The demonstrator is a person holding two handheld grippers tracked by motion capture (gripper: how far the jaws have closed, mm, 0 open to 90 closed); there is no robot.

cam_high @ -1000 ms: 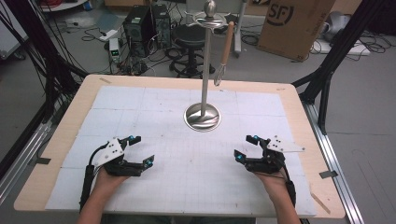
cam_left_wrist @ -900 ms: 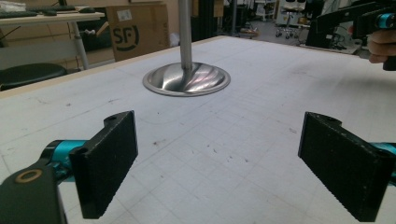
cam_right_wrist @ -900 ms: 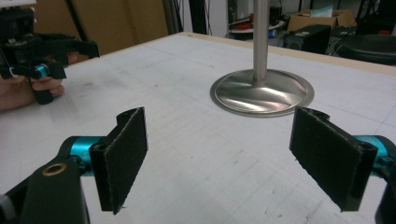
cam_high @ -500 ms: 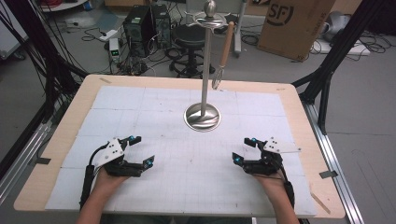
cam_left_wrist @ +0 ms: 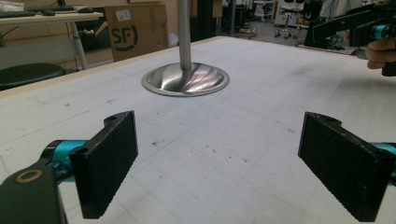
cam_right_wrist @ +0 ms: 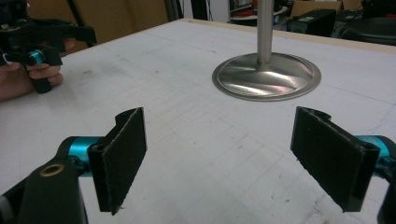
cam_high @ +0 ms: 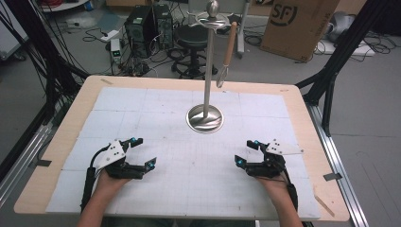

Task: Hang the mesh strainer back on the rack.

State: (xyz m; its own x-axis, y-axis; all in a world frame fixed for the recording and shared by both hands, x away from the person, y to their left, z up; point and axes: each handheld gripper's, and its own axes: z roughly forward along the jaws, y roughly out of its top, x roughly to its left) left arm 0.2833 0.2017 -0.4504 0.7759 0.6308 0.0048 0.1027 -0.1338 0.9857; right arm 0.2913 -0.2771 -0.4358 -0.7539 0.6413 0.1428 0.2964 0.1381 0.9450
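Waiting at the near edge, nothing picked up yet

Nearest, left gripper [cam_high: 142,152] and right gripper [cam_high: 245,152] low over the table [cam_high: 85,99], jaws spread wide, empty, touching nothing; farther, the steel stand [cam_high: 205,117]; beyond, the wooden-handled utensil [cam_high: 227,49] hanging from its top, likely calling for a forward, upward reach

Stand pole [cam_left_wrist: 184,32] cut by top edge in left gripper view, likewise in right gripper view [cam_right_wrist: 265,28]; hooks out of frame there

Utensil [cam_high: 226,52] hanging at 1 o'clock of stand base [cam_high: 204,118] in high view: head too small to tell type (fork or whisk, unclear)

Person's forearms cut at bottom edge, 6 o'clock

Right gripper [cam_left_wrist: 373,32] clipped by right edge in left gripper view
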